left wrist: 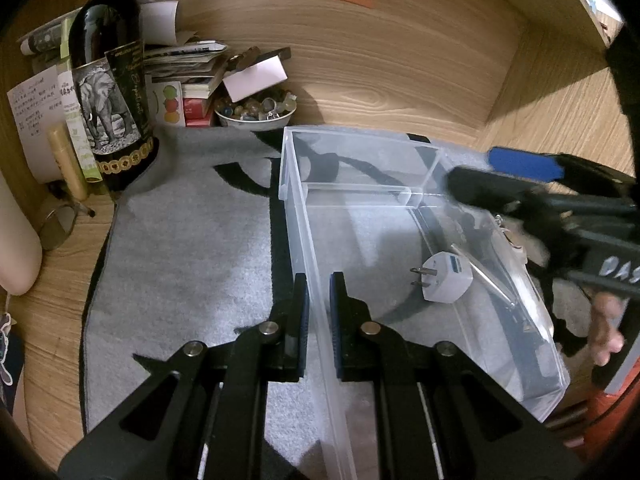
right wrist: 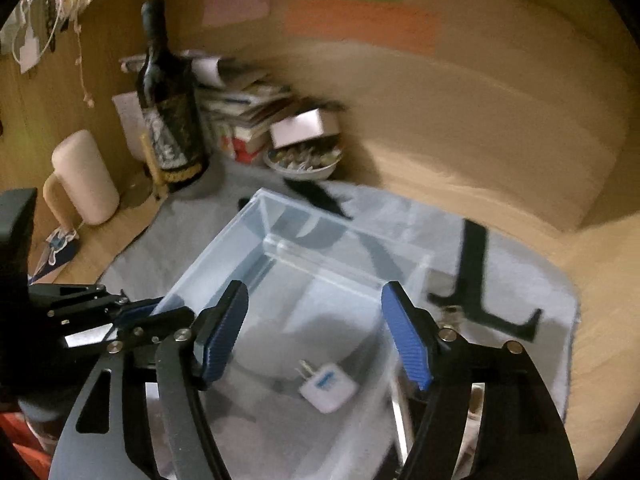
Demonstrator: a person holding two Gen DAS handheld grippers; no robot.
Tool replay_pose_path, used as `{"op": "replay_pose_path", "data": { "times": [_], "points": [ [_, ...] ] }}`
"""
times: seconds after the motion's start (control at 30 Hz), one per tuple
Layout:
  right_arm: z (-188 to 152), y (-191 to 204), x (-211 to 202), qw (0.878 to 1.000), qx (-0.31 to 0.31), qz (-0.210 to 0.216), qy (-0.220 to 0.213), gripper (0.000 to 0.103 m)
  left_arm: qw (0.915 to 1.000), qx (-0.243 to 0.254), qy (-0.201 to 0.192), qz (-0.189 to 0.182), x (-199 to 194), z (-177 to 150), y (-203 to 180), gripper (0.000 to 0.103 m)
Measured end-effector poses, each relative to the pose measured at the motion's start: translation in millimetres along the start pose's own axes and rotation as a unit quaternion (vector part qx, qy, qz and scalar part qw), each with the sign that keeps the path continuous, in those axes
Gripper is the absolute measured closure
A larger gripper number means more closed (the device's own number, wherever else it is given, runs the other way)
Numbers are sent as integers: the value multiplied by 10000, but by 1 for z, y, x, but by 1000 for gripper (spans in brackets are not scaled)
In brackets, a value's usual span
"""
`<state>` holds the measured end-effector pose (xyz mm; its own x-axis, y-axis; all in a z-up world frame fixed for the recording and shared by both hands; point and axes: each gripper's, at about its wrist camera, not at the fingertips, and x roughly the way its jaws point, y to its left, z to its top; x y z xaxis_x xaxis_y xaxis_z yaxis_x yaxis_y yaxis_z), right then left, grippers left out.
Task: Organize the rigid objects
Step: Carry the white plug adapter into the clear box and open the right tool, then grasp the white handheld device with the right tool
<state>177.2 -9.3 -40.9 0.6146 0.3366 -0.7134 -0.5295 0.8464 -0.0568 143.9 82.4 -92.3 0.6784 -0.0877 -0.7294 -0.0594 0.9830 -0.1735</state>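
Left claw [left wrist: 318,300] (clamping) grips bin [left wrist: 420,200] wall on grey mat [left wrist: 192,264].

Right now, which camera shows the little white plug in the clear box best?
The left wrist view. There the white plug is sharp: you can see its metal prongs and blue port as it lies in the clear box. The right wrist view also shows it, between the open tongs, but blurred.

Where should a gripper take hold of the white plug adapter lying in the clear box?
Probably across the white plug adapter's flat body sides, coming straight down from above: it lies flat on the floor of the clear box, prongs sideways, walls blocking a side approach. The right gripper hangs open above it.
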Motion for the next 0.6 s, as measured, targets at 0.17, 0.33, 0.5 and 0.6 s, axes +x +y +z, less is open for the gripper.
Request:
{"op": "replay_pose_path", "data": {
  "times": [0.17, 0.33, 0.5, 0.6],
  "points": [
    [-9, -20, -25, 9989, 205, -339, -233, 33, 10000, 20, 24, 18, 1, 2, 0, 94],
    [-26, -47, -43, 9953, 480, -770, -350, 32, 10000, 23, 38, 30, 2, 2, 1, 94],
    [-52, -75, -47, 9899, 843, -1123, -176, 31, 10000, 54, 42, 55, 2, 2, 1, 94],
    [-69, -88, -43, 9869, 1054, -1224, 15, 31, 9999, 59, 54, 64, 2, 2, 2, 94]
  ]
}}
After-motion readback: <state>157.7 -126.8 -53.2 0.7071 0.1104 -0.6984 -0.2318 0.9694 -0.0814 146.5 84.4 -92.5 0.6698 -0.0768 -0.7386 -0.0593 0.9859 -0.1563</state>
